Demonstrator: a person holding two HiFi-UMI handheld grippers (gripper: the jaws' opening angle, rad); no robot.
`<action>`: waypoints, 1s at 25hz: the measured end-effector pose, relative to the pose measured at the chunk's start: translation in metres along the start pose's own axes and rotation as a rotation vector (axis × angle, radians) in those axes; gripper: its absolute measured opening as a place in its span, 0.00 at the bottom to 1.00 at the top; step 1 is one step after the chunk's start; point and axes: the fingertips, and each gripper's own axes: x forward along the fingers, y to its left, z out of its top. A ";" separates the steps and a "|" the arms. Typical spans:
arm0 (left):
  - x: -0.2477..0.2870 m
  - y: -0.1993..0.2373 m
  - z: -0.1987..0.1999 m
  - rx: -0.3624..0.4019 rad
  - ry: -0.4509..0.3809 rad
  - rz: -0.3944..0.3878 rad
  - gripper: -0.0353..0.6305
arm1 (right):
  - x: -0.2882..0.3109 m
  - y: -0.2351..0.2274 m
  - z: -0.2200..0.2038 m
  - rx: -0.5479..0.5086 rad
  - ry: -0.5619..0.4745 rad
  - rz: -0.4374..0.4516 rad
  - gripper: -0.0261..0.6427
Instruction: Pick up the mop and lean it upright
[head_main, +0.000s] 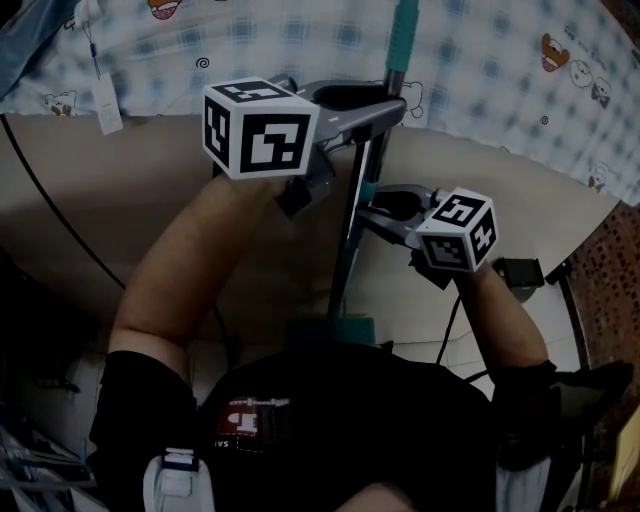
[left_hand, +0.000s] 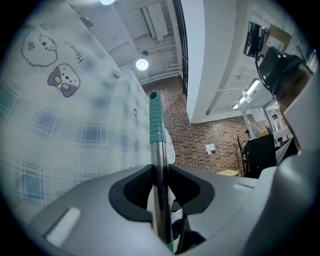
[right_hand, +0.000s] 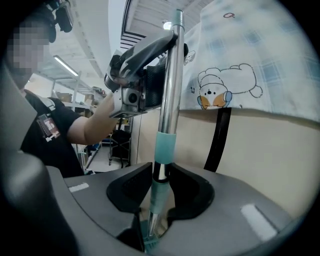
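Before the checked cartoon-print cloth (head_main: 480, 60) on the far side, the mop (head_main: 347, 235) stands nearly upright, its steel pole clamped high by the left hand-held gripper (left_hand: 160, 172) and lower, at a teal collar, by the right hand-held gripper (right_hand: 161, 172).

Head view is dim and underexposed, its corners falling to black. Left gripper view is brighter: a round lamp (left_hand: 142, 64) flares overhead, walls bow at the fisheye rim, and the near foreground goes soft. Right gripper view catches a strip light (right_hand: 65, 65) upper left, and the mop (right_hand: 171, 85) shaft shines with glare.
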 end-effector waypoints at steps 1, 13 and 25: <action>-0.001 -0.001 0.002 0.007 -0.001 0.005 0.20 | -0.001 0.001 0.001 -0.003 -0.001 0.000 0.22; -0.009 -0.010 -0.005 0.014 0.012 0.031 0.20 | -0.004 0.010 -0.008 -0.016 0.015 -0.005 0.22; -0.014 0.003 -0.104 -0.030 0.074 0.092 0.20 | 0.036 0.010 -0.098 0.036 0.100 0.057 0.22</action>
